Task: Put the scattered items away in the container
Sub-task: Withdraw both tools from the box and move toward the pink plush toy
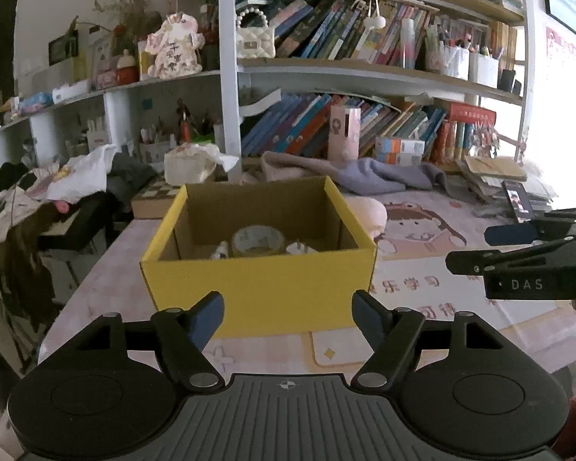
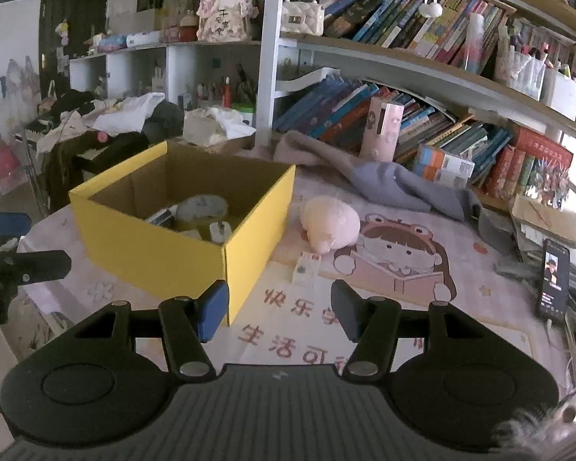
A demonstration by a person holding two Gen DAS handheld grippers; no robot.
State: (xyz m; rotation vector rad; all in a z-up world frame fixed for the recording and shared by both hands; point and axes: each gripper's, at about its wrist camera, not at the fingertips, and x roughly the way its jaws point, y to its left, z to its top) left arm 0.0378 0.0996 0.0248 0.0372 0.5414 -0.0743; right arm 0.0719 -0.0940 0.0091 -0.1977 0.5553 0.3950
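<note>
Nearest the lens, left gripper, jaws spread wide with nothing between the blue pads, aimed squarely at the near wall of the yellow box. Right gripper likewise parted about halfway and empty, poised over the printed desk mat, the box corner just beyond its left pad.

Behind, filling the far side of the desk, a crowded bookshelf packed with slanted books. Below it, a grey cloth crumpled along the mat's far edge.

Centre stage, the open-topped yellow box, standing on the mat, straight ahead of the left jaws and to the left of the right ones. Inside, a roll of tape flanked by small white items; exact identity unclear.

Outside the box, just beside its right wall, a pink plush toy lying on the mat, ahead of the right jaws and well apart from them. Nearer, between plush and right jaws, a small white card flat on the mat close to the box corner.

At far right, a dark phone propped near stacked papers.
</note>
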